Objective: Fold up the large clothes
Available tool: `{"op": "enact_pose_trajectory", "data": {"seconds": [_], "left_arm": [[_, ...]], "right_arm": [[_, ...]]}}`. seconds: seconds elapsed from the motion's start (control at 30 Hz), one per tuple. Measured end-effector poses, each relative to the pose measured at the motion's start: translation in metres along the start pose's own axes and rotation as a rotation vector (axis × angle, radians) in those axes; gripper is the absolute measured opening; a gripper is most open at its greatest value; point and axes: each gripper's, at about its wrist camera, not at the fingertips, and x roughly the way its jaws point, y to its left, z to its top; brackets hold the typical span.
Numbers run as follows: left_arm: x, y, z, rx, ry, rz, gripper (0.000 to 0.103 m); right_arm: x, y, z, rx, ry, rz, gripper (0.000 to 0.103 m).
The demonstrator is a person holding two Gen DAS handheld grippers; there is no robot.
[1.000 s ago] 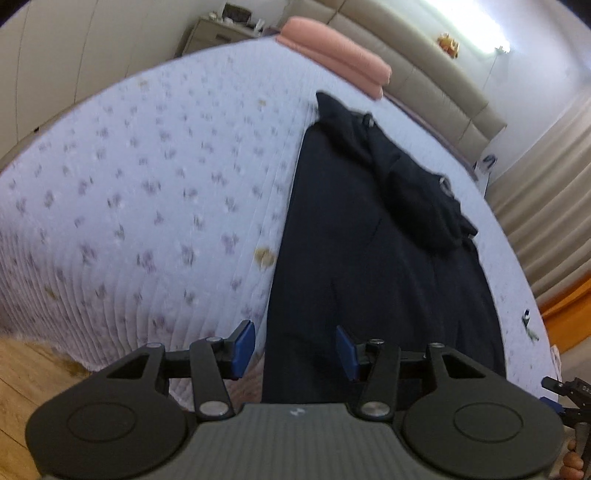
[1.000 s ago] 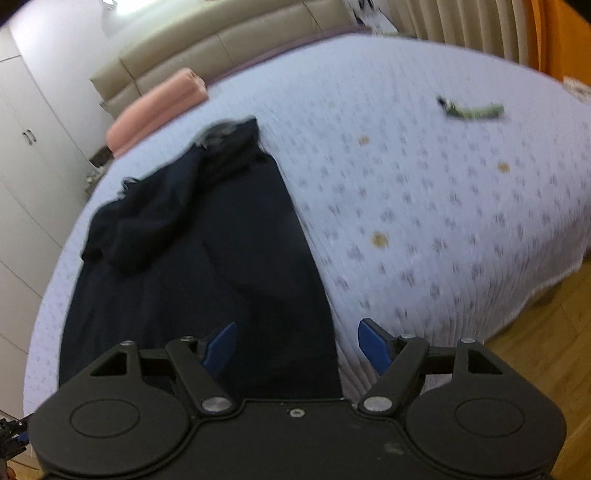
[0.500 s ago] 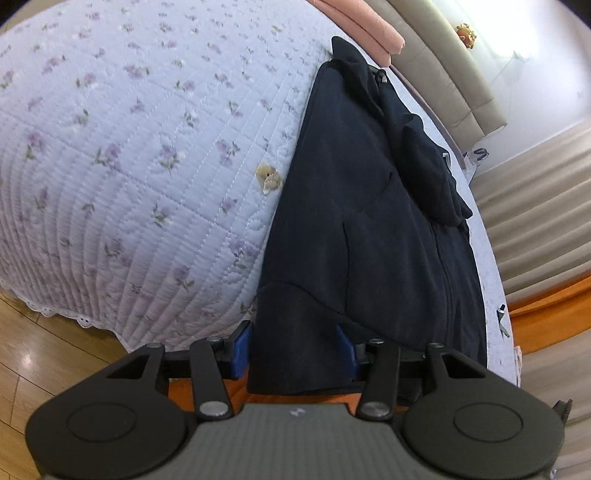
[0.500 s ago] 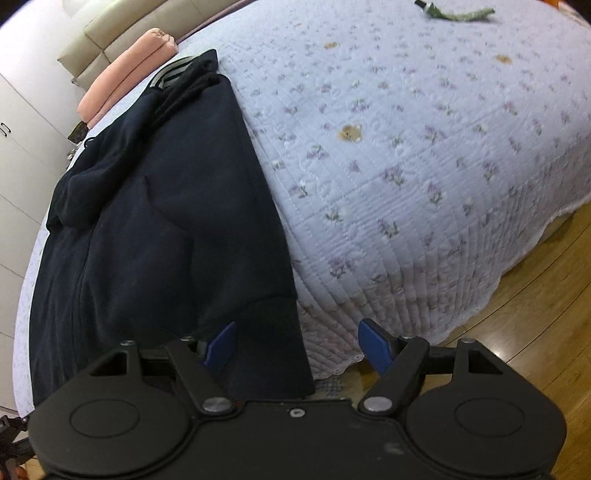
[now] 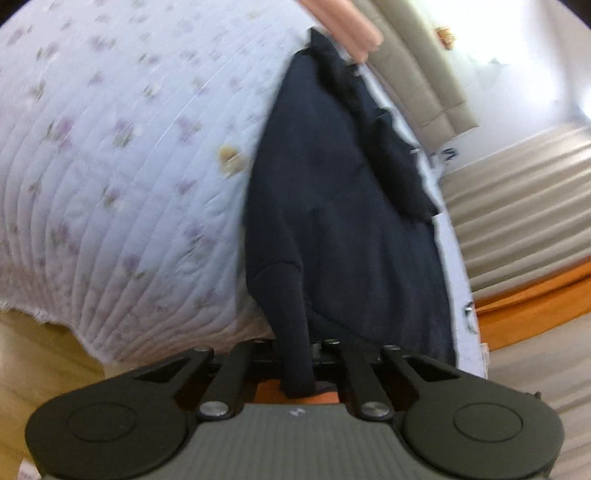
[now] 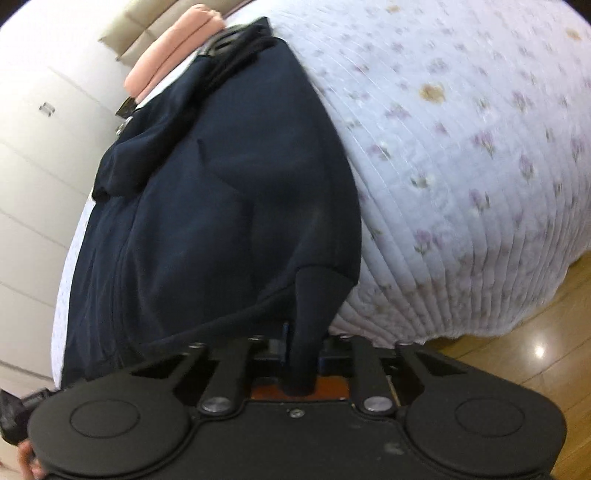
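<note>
A dark navy jacket (image 5: pixel 343 206) lies lengthwise on the bed, collar at the far end; it also shows in the right wrist view (image 6: pixel 221 192). My left gripper (image 5: pixel 295 347) is shut on the jacket's near left hem corner, and a pinched strip of cloth runs back between the jaws. My right gripper (image 6: pixel 303 347) is shut on the near right hem corner in the same way. The fingertips of both are hidden by the cloth. A sleeve lies folded across the jacket's upper part.
The bed has a pale floral quilt (image 5: pixel 110 166), also in the right wrist view (image 6: pixel 480 147). A pink folded blanket (image 5: pixel 343 22) lies at the headboard. Wooden floor (image 6: pixel 535 332) is below the bed's edge. White wardrobe doors (image 6: pixel 33 155) stand to the left.
Both grippers have come down to the jacket's near hem and closed on its two corners. They were open half a second ago.
</note>
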Motion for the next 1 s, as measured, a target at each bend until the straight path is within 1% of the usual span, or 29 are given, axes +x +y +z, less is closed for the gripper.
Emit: {"op": "enact_pose_trajectory", "data": {"seconds": [0.1,0.17,0.23,0.33,0.43,0.47,0.57,0.63,0.67,0.7,0.73,0.77,0.83,0.87,0.9,0.97,1.0], "left_arm": [[-0.011,-0.017,0.005,0.029,-0.047,-0.084,0.006],[-0.017,-0.033,0.013,0.051,-0.078,-0.138,0.006],[-0.021,-0.049,0.024,0.076,-0.111,-0.17,0.006],[-0.02,-0.072,0.049,0.119,-0.171,-0.195,0.006],[-0.013,-0.087,0.087,0.118,-0.258,-0.19,0.006],[-0.007,-0.092,0.1,0.113,-0.284,-0.175,0.006],[0.017,-0.095,0.135,0.123,-0.335,-0.106,0.007],[0.043,-0.101,0.159,0.153,-0.341,-0.041,0.009],[0.053,-0.105,0.167,0.172,-0.34,-0.002,0.012],[0.066,-0.108,0.176,0.193,-0.335,0.048,0.012],[0.071,-0.108,0.184,0.199,-0.324,0.077,0.013],[0.075,-0.104,0.19,0.193,-0.308,0.09,0.015],[0.077,-0.095,0.199,0.185,-0.281,0.059,0.025],[0.074,-0.09,0.199,0.193,-0.281,0.047,0.036],[0.07,-0.085,0.2,0.204,-0.3,0.057,0.046],[0.06,-0.073,0.204,0.218,-0.338,0.066,0.054],[0.057,-0.068,0.208,0.215,-0.349,0.06,0.054]], "right_arm": [[-0.017,0.012,0.007,-0.04,-0.038,0.016,0.01],[-0.032,0.024,0.016,-0.062,-0.08,0.042,0.01],[-0.045,0.039,0.029,-0.097,-0.124,0.067,0.01],[-0.058,0.063,0.059,-0.142,-0.199,0.095,0.01],[-0.055,0.08,0.1,-0.171,-0.263,0.098,0.01],[-0.05,0.087,0.114,-0.187,-0.287,0.087,0.01],[-0.024,0.096,0.155,-0.173,-0.322,0.058,0.01],[0.003,0.1,0.178,-0.155,-0.322,0.043,0.01],[0.019,0.102,0.189,-0.149,-0.321,0.029,0.01],[0.031,0.102,0.197,-0.139,-0.317,0.01,0.023],[0.042,0.099,0.204,-0.128,-0.316,-0.007,0.034],[0.048,0.097,0.209,-0.114,-0.324,-0.028,0.057],[0.049,0.09,0.211,-0.112,-0.352,-0.022,0.076],[0.045,0.084,0.208,-0.12,-0.373,-0.011,0.083],[0.042,0.08,0.206,-0.134,-0.392,-0.018,0.083],[0.043,0.072,0.205,-0.181,-0.4,-0.053,0.083],[0.045,0.07,0.205,-0.208,-0.389,-0.068,0.083]]}}
